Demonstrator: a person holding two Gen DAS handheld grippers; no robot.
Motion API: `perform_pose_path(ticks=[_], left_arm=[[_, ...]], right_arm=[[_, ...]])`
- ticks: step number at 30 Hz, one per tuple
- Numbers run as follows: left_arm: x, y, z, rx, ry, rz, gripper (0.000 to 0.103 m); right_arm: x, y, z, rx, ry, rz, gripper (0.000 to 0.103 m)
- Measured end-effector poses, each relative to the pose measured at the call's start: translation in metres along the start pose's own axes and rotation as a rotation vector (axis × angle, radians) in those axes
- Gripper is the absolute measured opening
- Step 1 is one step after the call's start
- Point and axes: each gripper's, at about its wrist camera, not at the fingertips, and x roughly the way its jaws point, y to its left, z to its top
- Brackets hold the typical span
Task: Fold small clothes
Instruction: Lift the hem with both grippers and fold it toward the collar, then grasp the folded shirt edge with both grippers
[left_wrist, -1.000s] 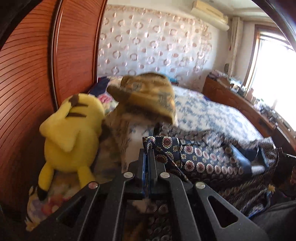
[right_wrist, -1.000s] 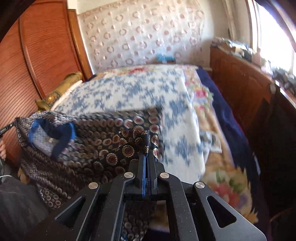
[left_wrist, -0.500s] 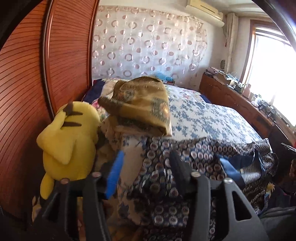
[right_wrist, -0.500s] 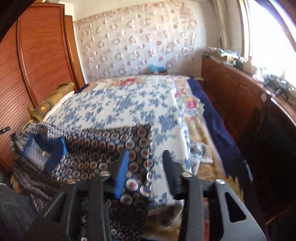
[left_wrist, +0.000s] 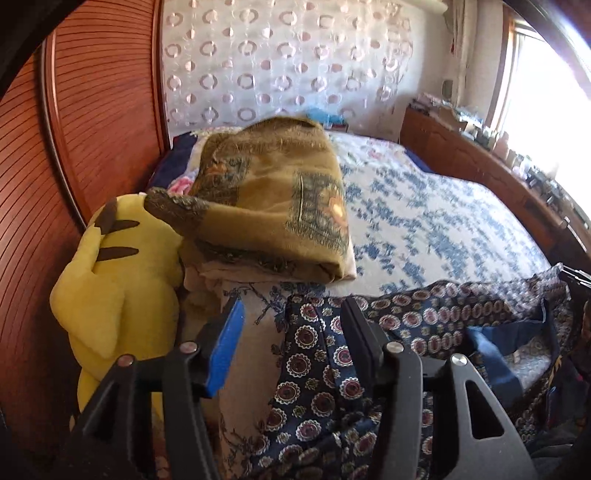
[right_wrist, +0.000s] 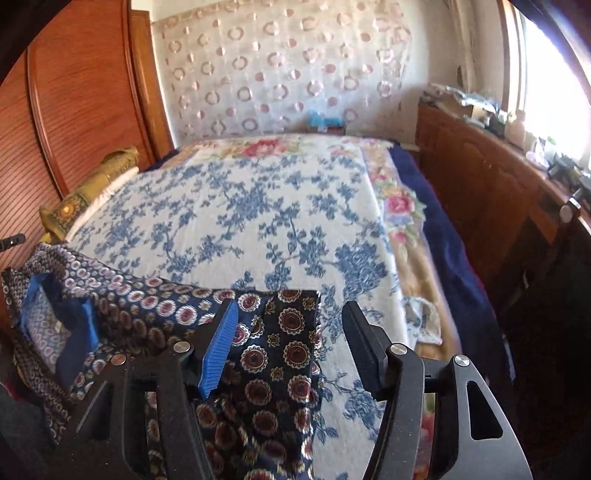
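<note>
Navy medallion-print garment (right_wrist: 280, 354) lies spread along the near edge of the blue-floral white bedspread (right_wrist: 258, 221). I see my left gripper (left_wrist: 291, 325) and right gripper (right_wrist: 290, 328) both spread wide above it, gripping nothing. Yellow plush toy (left_wrist: 110, 280) sits far left.

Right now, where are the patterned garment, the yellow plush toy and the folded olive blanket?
patterned garment (right_wrist: 280, 354): right wrist view, on its dark medallion panel between the open fingers.
yellow plush toy (left_wrist: 110, 280): left wrist view, on its back.
folded olive blanket (left_wrist: 273, 199): left wrist view, on its top face.
</note>
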Motion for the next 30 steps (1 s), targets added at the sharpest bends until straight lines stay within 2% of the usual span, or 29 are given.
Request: perform_pose_path(ticks=[4,9,17,18,19,20,21,22,23,25,28,30], left_arm=[[0.021,0.0,-0.009,0.003,0.074,0.011,0.053],[0.036,-0.002,-0.019,0.018,0.128,0.007,0.053],[0.041,-0.008,-0.027,0.033,0.138,0.005,0.053],[0.041,-0.011,-0.027,0.046,0.136,-0.001,0.045],[0.039,-0.014,-0.028,0.066,0.136,-0.017,0.027],[0.037,-0.018,-0.029,0.078,0.143,-0.034,0.021],[0.036,-0.021,-0.03,0.092,0.145,-0.03,0.01],[0.035,-0.027,-0.031,0.12,0.146,-0.02,0.002],[0.032,-0.033,-0.033,0.147,0.142,-0.021,0.002],[0.026,-0.038,-0.033,0.157,0.131,-0.03,0.0],[0.006,-0.045,-0.028,0.151,0.069,-0.066,0.0],[-0.015,-0.054,-0.021,0.168,0.017,-0.066,0.0]], right_arm=[[0.019,0.0,-0.006,0.002,0.057,0.01,0.061],[0.033,-0.002,-0.015,0.012,0.117,0.014,0.062],[0.032,0.005,-0.016,-0.011,0.123,0.022,0.063],[0.033,0.007,-0.016,-0.015,0.123,0.031,0.063],[0.033,0.01,-0.016,-0.024,0.124,0.038,0.063],[0.034,0.012,-0.017,-0.035,0.126,0.044,0.063],[0.034,0.016,-0.017,-0.048,0.126,0.044,0.061],[0.034,0.02,-0.018,-0.066,0.128,0.046,0.053],[0.033,0.025,-0.019,-0.087,0.128,0.049,0.046],[0.031,0.031,-0.02,-0.103,0.136,0.094,0.01],[0.023,0.042,-0.02,-0.148,0.119,0.098,0.006],[0.011,0.046,-0.015,-0.156,0.072,0.088,0.005]])
